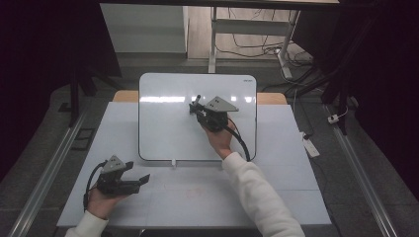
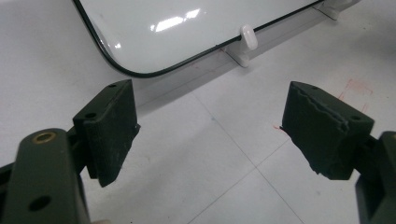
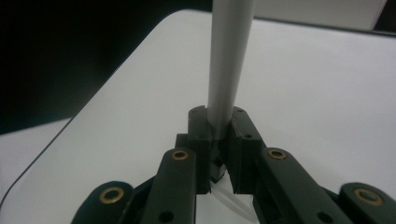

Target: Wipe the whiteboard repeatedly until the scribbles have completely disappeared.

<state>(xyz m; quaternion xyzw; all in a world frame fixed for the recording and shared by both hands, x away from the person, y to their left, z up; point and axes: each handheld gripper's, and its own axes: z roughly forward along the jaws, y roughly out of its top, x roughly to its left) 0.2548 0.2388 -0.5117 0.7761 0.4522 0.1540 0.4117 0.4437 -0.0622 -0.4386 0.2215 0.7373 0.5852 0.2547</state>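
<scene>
— Marker (image 3: 227, 70) first: we have it pinched between the jaws of the right gripper (image 3: 219, 122), the grey barrel standing up past the pads and out over the whiteboard (image 3: 303, 93). From the high view the right gripper (image 1: 200, 111) sits over the upper middle of the whiteboard (image 1: 163, 128), with the marker's (image 1: 197, 100) dark end poking toward the far edge.

— Agreed, the jaws are pressed together on the barrel, and low on it. Can we tell whether the tip touches the board?

— We cannot; neither angle settles it. And our left gripper (image 1: 138, 180)?

— Spread wide and holding nothing, resting near the front left of the table (image 1: 276, 197), just short of the whiteboard's near corner (image 2: 140, 70) and one of its white clips (image 2: 249, 37).

— So what could go wrong from here, in our judgement?

— The grip is our main worry. We hold a round, smooth barrel near one end, so pressing on the board could lever the marker sideways or make it slide through the pads, giving a wobbly line.

— And the board seems only propped on those small clips. If we push hard, it might shift on the table, since our left gripper is well apart from it and steadies nothing.

— Tilting the wrist too far could also lift the tip off.
</scene>
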